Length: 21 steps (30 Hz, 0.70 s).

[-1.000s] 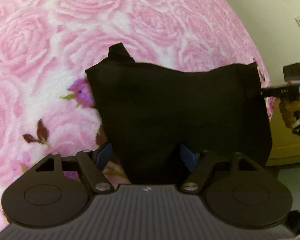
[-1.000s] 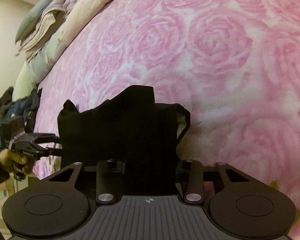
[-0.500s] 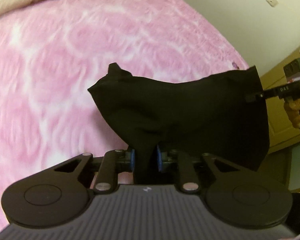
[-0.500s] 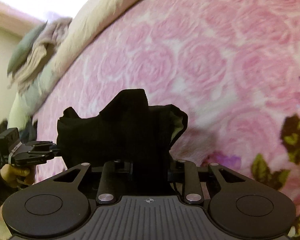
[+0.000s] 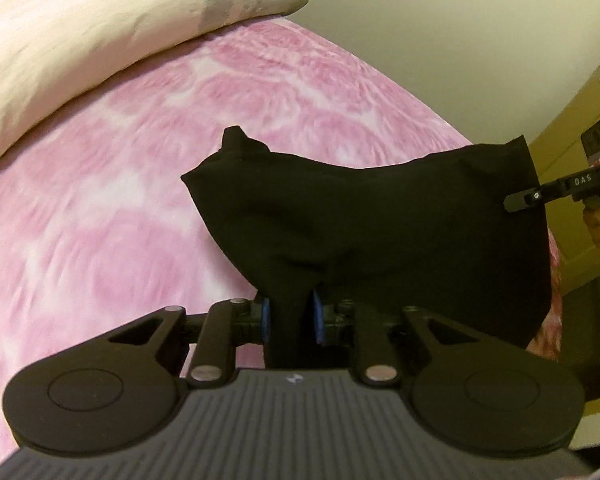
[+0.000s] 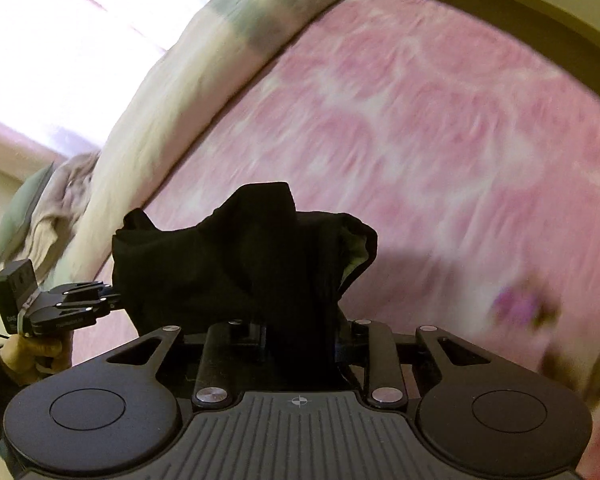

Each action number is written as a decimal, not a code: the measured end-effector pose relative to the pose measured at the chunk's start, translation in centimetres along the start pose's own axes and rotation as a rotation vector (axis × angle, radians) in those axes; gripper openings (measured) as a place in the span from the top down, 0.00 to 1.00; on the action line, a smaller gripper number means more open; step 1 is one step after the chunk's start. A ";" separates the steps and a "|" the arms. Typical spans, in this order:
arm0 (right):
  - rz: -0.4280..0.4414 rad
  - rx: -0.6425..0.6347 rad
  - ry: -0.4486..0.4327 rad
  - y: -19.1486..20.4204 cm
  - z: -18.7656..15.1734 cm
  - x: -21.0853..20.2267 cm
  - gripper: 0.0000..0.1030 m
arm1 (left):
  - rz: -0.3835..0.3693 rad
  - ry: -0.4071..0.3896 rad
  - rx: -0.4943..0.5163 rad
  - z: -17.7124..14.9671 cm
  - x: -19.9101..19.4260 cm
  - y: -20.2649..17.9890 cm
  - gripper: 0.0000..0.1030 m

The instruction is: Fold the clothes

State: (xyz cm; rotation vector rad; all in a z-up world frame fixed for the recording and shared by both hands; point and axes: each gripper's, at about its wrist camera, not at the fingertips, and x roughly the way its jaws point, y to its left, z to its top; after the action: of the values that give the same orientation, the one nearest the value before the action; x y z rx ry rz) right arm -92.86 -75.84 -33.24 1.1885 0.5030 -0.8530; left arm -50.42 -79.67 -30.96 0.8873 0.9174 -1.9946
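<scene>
A black garment (image 5: 364, 232) hangs in the air above the pink rose bedspread (image 5: 100, 208), stretched between both grippers. My left gripper (image 5: 290, 318) is shut on one bunched corner, blue pads pressed against the cloth. In the same view the right gripper (image 5: 518, 200) pinches the opposite upper corner at the right edge. In the right wrist view the black garment (image 6: 240, 264) fills the centre, with my right gripper (image 6: 300, 344) shut on it. The left gripper (image 6: 114, 300), held by a hand, grips the far corner at the left.
A cream and grey duvet (image 5: 80, 32) lies bunched along the head of the bed, also the duvet (image 6: 172, 92) in the right wrist view. A wooden cabinet (image 5: 580, 128) and a pale wall (image 5: 440, 20) stand beyond the bed's right side. A bright window (image 6: 40, 40) is upper left.
My left gripper went from open around the cloth to shut on it. Both grippers lifted the garment off the bedspread and tilted up, bringing the duvet and wall into view.
</scene>
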 end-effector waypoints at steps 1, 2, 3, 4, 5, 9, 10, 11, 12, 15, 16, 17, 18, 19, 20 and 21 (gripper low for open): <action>-0.002 0.001 -0.001 -1.0 1.8 0.1 0.74 | -0.001 0.004 0.002 1.6 1.2 0.0 0.84; -0.003 0.003 -0.002 -2.0 3.5 0.1 0.74 | -0.002 0.007 0.004 3.1 2.4 0.1 0.84; -0.003 0.005 -0.004 -3.0 5.1 0.1 0.74 | -0.003 0.010 0.005 4.7 3.6 0.2 0.84; -0.005 0.007 -0.007 -3.8 6.7 0.2 0.74 | -0.003 0.014 0.006 6.2 4.8 0.3 0.84; -0.009 0.006 -0.008 -4.6 8.2 0.3 0.74 | 0.000 0.017 0.009 7.7 6.0 0.3 0.84; -0.024 0.014 -0.015 -7.6 13.1 1.4 0.74 | 0.028 0.019 0.024 12.3 9.8 0.3 0.84; -0.025 0.022 -0.018 -8.3 14.0 1.9 0.74 | 0.036 0.023 0.023 13.1 10.6 0.3 0.84; -0.023 0.032 -0.019 -8.9 14.8 2.3 0.74 | 0.043 0.031 0.021 13.6 11.4 0.4 0.84; -0.023 0.044 -0.018 -9.5 15.4 2.8 0.74 | 0.052 0.046 0.018 13.8 12.2 0.5 0.83; -0.039 0.083 0.001 -11.2 16.2 4.2 0.67 | 0.078 0.076 0.003 13.9 13.9 1.1 0.78; -0.045 0.098 0.001 -11.8 16.4 4.5 0.61 | 0.083 0.073 -0.011 13.7 14.0 1.3 0.76; -0.049 0.111 -0.013 -12.2 16.3 4.4 0.57 | 0.090 0.068 -0.029 13.5 14.0 1.6 0.76; -0.053 0.121 -0.032 -12.6 16.2 4.2 0.50 | 0.099 0.061 -0.054 13.2 13.7 1.8 0.76; -0.063 0.115 -0.058 -12.4 15.9 3.7 0.48 | 0.109 0.052 -0.075 12.9 13.4 2.1 0.76; -0.078 0.087 -0.091 -11.5 15.6 3.1 0.47 | 0.118 0.041 -0.089 12.6 12.8 2.2 0.76; -0.094 0.059 -0.124 -10.6 15.2 2.4 0.47 | 0.125 0.026 -0.100 12.3 12.1 2.3 0.76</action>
State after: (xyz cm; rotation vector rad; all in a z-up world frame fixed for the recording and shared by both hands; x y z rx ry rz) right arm -101.21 -92.26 -36.42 1.1646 0.4372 -1.0216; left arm -57.54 -94.87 -35.28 0.8939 0.9438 -1.8191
